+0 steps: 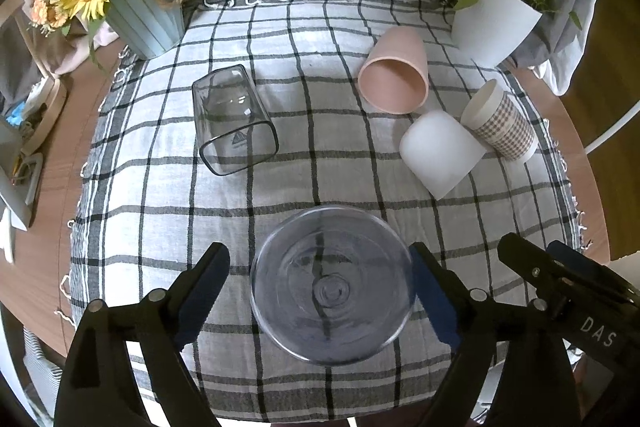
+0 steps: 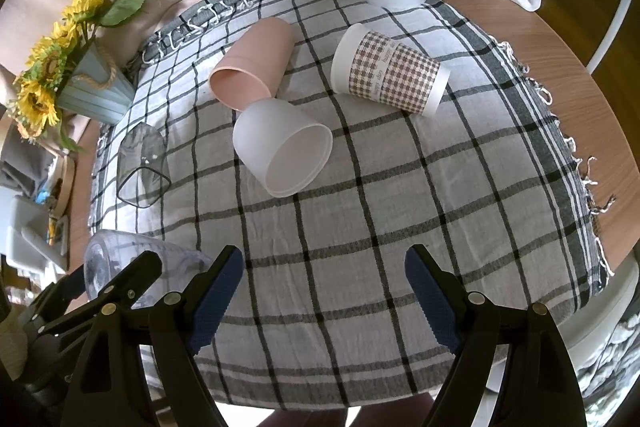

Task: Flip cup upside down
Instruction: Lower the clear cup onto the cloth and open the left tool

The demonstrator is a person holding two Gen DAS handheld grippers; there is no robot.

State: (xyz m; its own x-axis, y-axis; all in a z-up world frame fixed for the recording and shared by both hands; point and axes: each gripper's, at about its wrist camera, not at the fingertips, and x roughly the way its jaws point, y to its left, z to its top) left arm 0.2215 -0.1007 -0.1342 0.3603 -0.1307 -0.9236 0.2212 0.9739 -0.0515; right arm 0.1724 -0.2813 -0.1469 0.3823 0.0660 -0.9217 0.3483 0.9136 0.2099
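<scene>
A clear round cup (image 1: 332, 285) stands base-up on the checked cloth between the fingers of my left gripper (image 1: 320, 287). The jaws are open; the right pad is at the cup's wall, the left pad stands apart. The cup also shows in the right wrist view (image 2: 120, 267), partly behind the left gripper. My right gripper (image 2: 324, 295) is open and empty over the cloth. Lying on their sides are a clear square cup (image 1: 232, 119), a pink cup (image 1: 394, 71), a frosted white cup (image 1: 438, 153) and a houndstooth paper cup (image 1: 500, 121).
A sunflower pot (image 1: 140, 15) stands at the back left and a white plant pot (image 1: 492, 23) at the back right. The checked cloth (image 1: 320, 167) covers a round wooden table (image 2: 560, 67). Clutter lies off the table's left edge.
</scene>
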